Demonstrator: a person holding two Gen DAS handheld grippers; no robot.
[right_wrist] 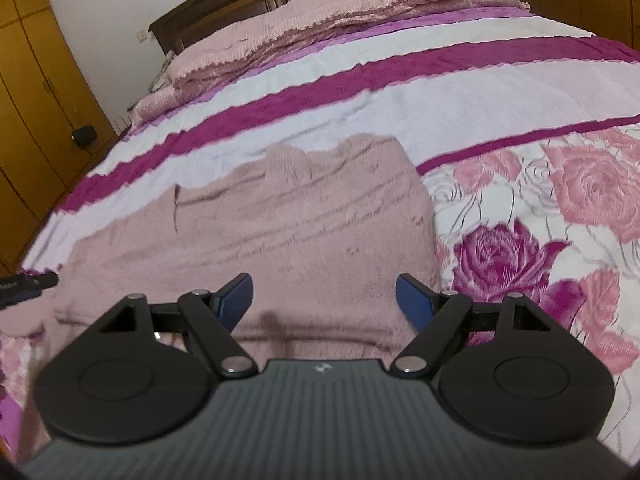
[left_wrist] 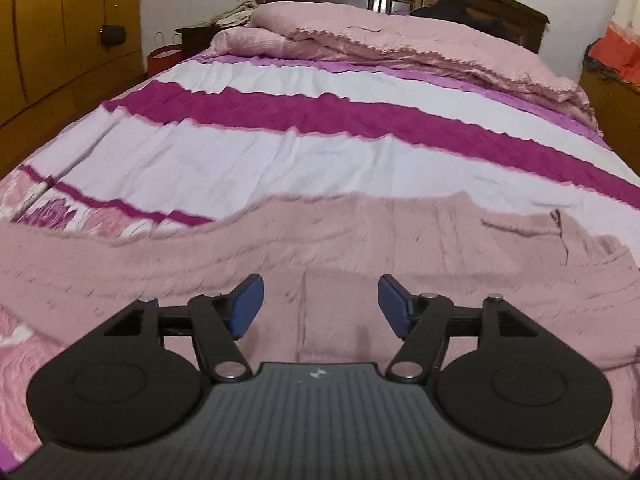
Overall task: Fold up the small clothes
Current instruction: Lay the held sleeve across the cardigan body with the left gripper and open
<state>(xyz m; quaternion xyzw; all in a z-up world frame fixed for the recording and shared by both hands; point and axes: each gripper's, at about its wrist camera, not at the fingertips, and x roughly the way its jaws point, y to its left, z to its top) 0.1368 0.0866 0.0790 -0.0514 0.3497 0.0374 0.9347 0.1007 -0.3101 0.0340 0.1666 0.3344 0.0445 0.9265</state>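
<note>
Here the left gripper (left_wrist: 320,306) and right gripper (right_wrist: 324,300) both hover spread and empty over the pink knit sweater (right_wrist: 256,224), lying flat on the striped floral bedspread (right_wrist: 520,208). Best pinch one edge squarely, then lift evenly.

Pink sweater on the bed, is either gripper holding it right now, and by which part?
Nothing is held. The left gripper and right gripper both stand with jaws open and empty above the pink sweater, which lies on the bed.
</note>
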